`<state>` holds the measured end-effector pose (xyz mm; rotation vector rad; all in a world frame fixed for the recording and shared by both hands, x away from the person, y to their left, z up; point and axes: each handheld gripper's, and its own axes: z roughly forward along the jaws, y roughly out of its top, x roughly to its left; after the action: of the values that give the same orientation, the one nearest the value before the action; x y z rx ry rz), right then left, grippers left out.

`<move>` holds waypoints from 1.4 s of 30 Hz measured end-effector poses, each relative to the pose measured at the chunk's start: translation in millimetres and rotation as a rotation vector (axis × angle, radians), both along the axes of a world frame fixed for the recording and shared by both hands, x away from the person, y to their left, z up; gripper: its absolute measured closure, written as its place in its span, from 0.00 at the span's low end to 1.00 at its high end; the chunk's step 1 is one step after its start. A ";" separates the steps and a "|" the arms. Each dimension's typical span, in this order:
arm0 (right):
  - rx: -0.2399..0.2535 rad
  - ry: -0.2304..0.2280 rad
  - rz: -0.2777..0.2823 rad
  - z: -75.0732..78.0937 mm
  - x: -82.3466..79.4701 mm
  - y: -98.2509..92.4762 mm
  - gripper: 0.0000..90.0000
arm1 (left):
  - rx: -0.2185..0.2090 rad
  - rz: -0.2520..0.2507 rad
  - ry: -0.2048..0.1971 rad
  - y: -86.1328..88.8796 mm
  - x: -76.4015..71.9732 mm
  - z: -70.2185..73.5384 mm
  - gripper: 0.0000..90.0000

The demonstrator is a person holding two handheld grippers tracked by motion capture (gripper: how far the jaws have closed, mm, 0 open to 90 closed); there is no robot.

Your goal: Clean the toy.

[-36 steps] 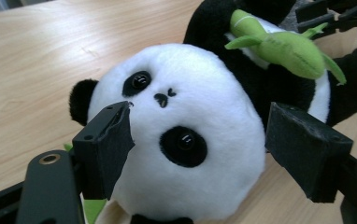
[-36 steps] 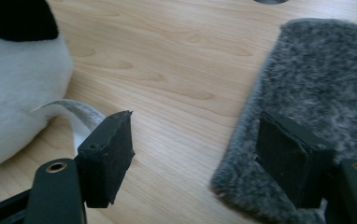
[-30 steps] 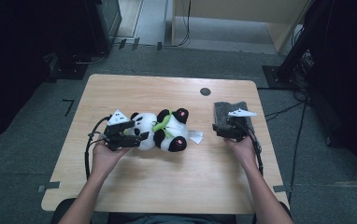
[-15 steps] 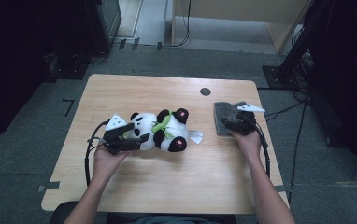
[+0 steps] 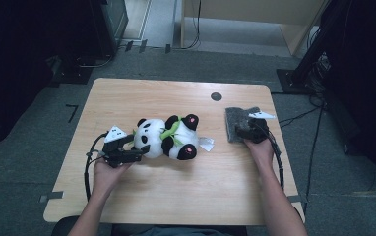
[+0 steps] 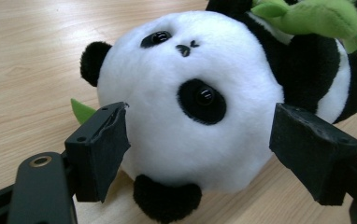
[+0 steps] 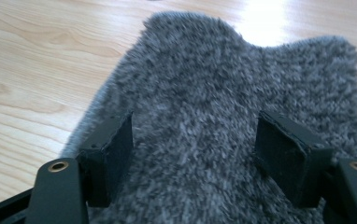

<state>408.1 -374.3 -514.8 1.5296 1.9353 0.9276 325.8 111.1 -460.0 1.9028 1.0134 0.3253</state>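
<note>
A black-and-white panda plush (image 5: 169, 138) with a green leaf at its neck lies on its side in the middle of the wooden table (image 5: 186, 196). My left gripper (image 5: 141, 150) reaches it from the left. In the left gripper view the panda's head (image 6: 190, 98) sits between the jaws of that gripper (image 6: 204, 149), which is open, with its pads flanking the head and not squeezing it. At the right lies a grey fuzzy cloth (image 5: 236, 122). My right gripper (image 5: 243, 129) rests on it. Its pads stand apart, open, with the cloth's pile (image 7: 223, 93) between them (image 7: 200, 154).
A white tag (image 5: 205, 143) lies beside the panda's feet. A small black round spot (image 5: 216, 96) marks the table near its far edge. Cables trail from both grippers. The cloth lies close to the table's right edge.
Both hands have sunk a little towards the table. The left gripper has come slightly nearer the person, still around the panda's head. The right gripper has settled onto the grey cloth.
</note>
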 end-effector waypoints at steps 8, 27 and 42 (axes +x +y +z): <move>-0.024 0.009 -0.003 -7.8 2.2 2.8 0.21 | 0.015 -0.007 0.007 -1.8 3.5 -4.3 0.21; -0.020 -0.009 -0.044 -7.3 -1.7 0.5 0.55 | -0.016 -0.023 0.039 -1.2 13.7 -15.6 0.14; -0.006 0.017 -0.034 -2.5 -2.7 -5.3 0.80 | 0.033 -0.036 0.019 -2.0 19.1 -23.4 0.00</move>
<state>405.4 -379.6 -517.2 1.5664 1.9165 0.8965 344.9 109.1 -483.4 1.9551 0.9903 0.3059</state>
